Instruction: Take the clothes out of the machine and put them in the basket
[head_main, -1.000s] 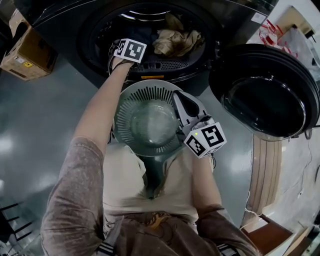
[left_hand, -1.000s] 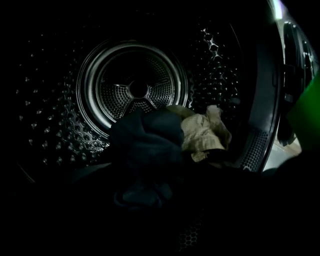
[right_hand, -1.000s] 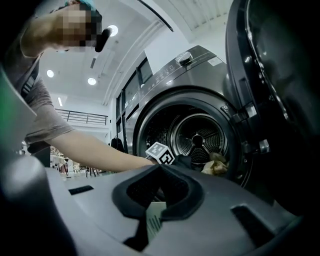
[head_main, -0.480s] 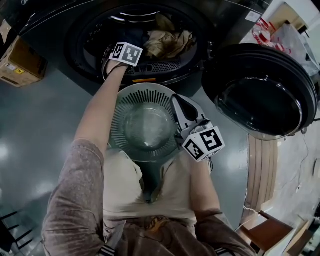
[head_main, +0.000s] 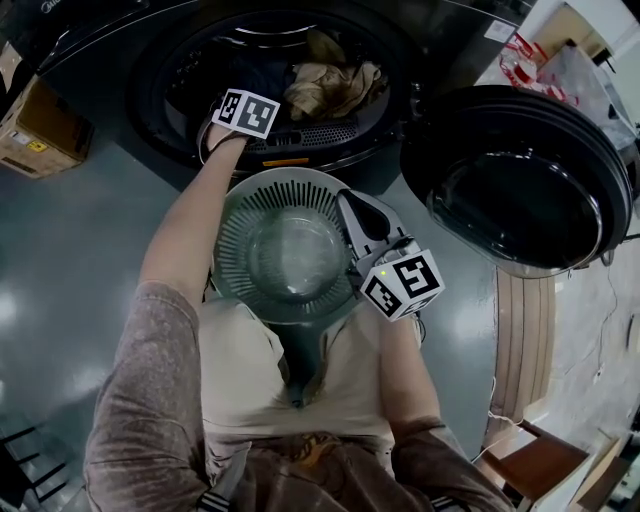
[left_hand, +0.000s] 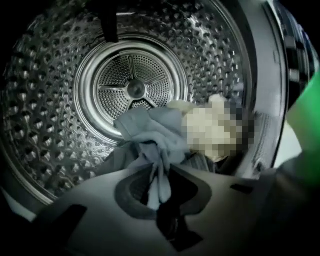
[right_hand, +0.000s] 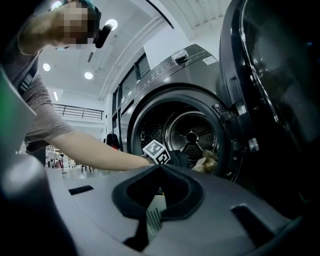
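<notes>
Clothes (left_hand: 150, 132) lie at the drum's (left_hand: 50, 100) front lip. My left gripper (left_hand: 159, 190), jaws just closing, now pinches a blue-grey fold. I'd draw it out slowly over the lip into the basket (head_main: 235, 215), which my right gripper (right_hand: 152, 215) clamps by its rim.

Person: brown mottled tee w/ short sleeves (head_main: 140, 400), beige front panel (head_main: 250, 360) at lower centre. Left tongs (left_hand: 160, 187) & right tongs (right_hand: 152, 210): grey plastic, each w/ a white cube (head_main: 246, 112) of black square markers.
</notes>
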